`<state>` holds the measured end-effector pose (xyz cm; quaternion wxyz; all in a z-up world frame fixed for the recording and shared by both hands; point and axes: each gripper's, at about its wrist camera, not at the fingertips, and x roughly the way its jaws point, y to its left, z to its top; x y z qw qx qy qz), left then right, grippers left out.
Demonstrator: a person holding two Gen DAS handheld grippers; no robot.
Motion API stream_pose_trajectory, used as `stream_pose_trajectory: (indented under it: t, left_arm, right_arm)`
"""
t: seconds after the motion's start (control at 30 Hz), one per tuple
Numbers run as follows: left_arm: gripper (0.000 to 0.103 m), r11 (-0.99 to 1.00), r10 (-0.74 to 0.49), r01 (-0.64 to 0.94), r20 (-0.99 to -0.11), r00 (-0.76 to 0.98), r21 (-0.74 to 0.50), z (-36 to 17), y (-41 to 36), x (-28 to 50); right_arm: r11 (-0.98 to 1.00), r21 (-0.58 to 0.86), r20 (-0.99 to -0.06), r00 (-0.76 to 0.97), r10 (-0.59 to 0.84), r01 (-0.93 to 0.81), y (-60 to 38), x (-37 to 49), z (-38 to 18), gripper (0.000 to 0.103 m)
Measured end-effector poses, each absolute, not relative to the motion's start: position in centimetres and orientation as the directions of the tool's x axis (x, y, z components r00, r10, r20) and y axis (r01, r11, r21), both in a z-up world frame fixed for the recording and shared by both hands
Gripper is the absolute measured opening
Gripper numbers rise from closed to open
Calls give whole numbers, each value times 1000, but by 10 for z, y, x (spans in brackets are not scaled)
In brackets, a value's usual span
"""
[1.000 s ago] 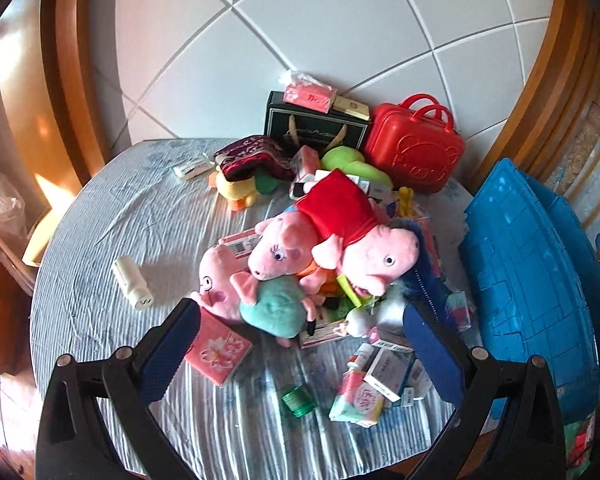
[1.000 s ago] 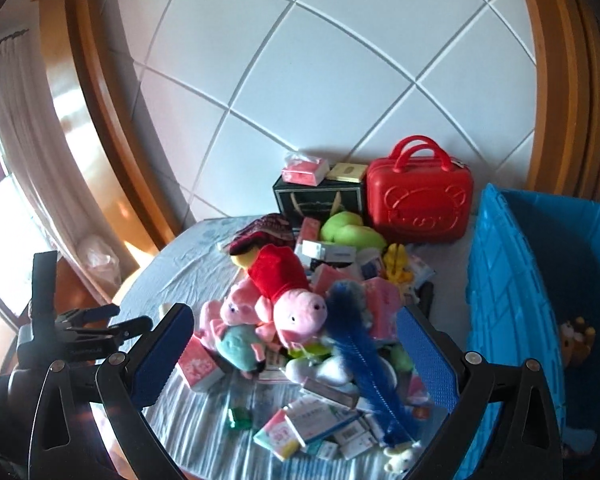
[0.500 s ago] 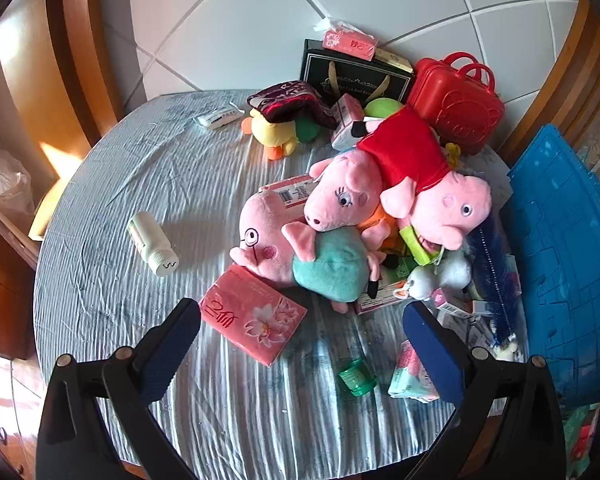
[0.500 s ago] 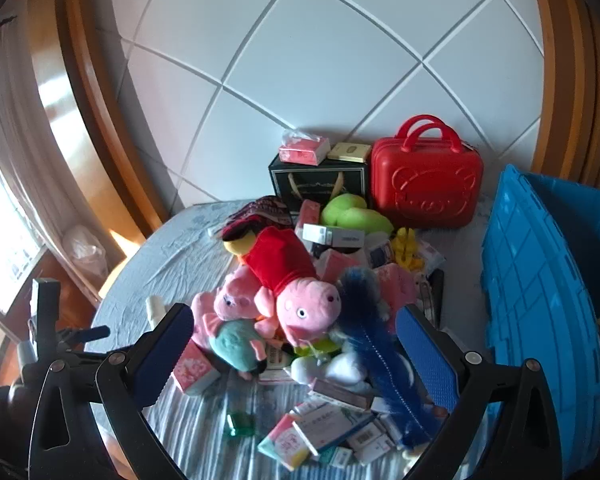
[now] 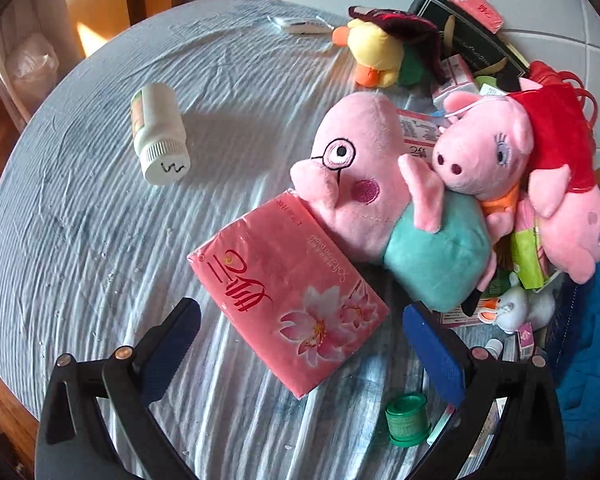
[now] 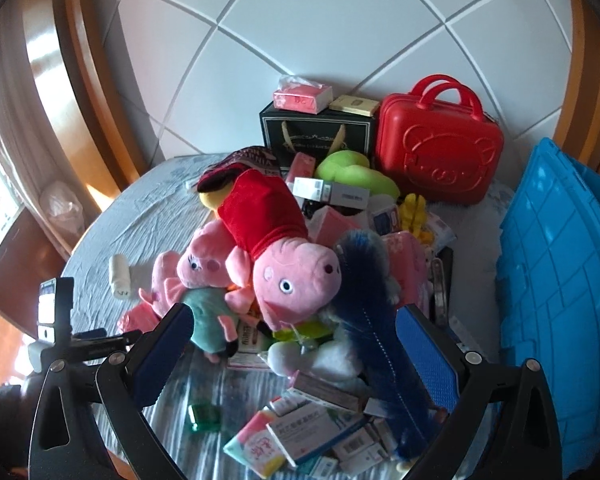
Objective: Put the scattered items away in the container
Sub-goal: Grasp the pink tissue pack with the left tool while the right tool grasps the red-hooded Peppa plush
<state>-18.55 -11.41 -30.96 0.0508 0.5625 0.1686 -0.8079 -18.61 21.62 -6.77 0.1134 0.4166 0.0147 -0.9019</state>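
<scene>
3 pig plushes [image 5: 400, 208] crowd 1 pink tissue pack [image 5: 288, 292], its long axis diagonal between our released left gripper [image 5: 300, 340] fingers; our right gripper [image 6: 292, 344] gapes empty.

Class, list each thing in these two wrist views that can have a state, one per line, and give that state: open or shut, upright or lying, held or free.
left gripper: open, holding nothing
right gripper: open, holding nothing
pink tissue pack: lying flat, sealed, one end under the plush pig
white bottle: on its side, cap on
red case: upright, shut
blue container: open top
green jar: on its side
</scene>
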Motion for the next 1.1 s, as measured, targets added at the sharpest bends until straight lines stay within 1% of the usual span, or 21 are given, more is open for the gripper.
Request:
stream_pose_trajectory:
  t: [0.17,0.27,0.37,0.5,0.73,0.97,1.1]
  left_arm:
    - [103,-924,68,342,-952,-300,-173,-339,-114,-190]
    - [103,-910,77,370,-952,-297,-189,-349,-116,-191]
    - [103,-902,88,379,-947,-308,-207,-353,-115,-196]
    - [103,-902,70,387,-948,-310,-193,-356,-110,-204]
    - [103,-904,63,392,-959,-275,-172,-360,-112,-215]
    - [103,-877,95,440,-967,-236,-194,-368,-117,-223]
    - [103,-874,57,461,-974,-221,-155,-374,-116,-229]
  right_arm:
    - [-959,37,-766,-608,-209,282,196,-215,-87,103]
    - [-942,-14,-776,-598,-200,334,180,-235,-102,103]
    - [-930,-68,-792,-586,-171,362,169,-256,-120,103]
    - [-922,-128,-815,-569,-112,365,165,-281,-145,103]
    - [-877,-214,-858,-512,-42,431,146,-311,-182,103]
    - [-856,-263,-868,-497,8,445,132,-324,-202,103]
    - [-860,-262,-869,-495,12,438,132,-327,-204,103]
